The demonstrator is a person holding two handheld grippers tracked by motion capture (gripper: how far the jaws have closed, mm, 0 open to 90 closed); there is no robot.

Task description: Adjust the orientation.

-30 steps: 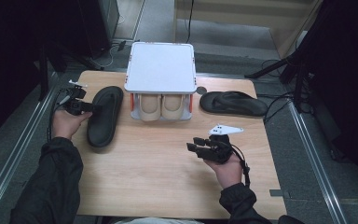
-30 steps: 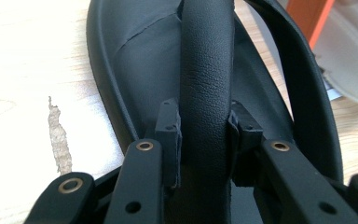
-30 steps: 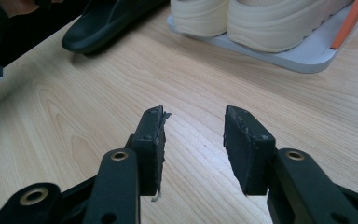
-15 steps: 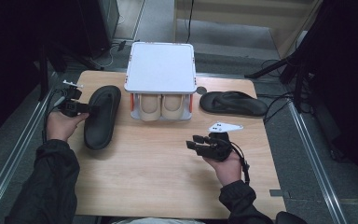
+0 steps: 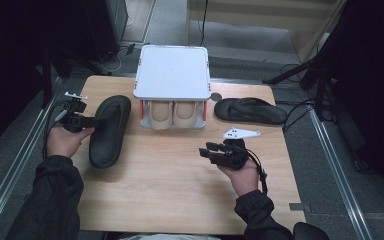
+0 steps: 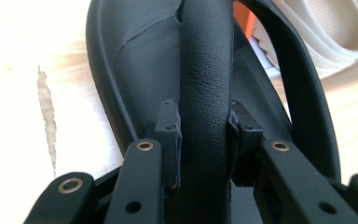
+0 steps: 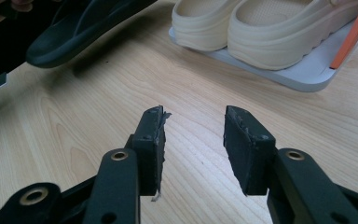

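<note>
A black flip-flop [image 5: 109, 129] hangs a little above the left side of the table, its heel end tilted off the wood. My left gripper [image 5: 91, 121] is shut on its strap [image 6: 205, 84], one pad on each side. The same flip-flop [image 7: 81, 23] floats over its shadow in the right gripper view. A second black flip-flop [image 5: 250, 110] lies flat at the table's back right. My right gripper [image 5: 211, 151] rests low over the wood right of centre, open, with nothing between its fingers [image 7: 152, 140].
A white two-tier shoe rack [image 5: 172, 72] stands at the back centre, a pair of cream clogs [image 5: 172, 114] on its lower shelf. The rack's orange posts [image 7: 352, 35] flank the clogs. Metal rails run along both table sides.
My left gripper has lifted the black flip-flop and carried it leftward and toward the table's edge. The right gripper has stayed where it was.
</note>
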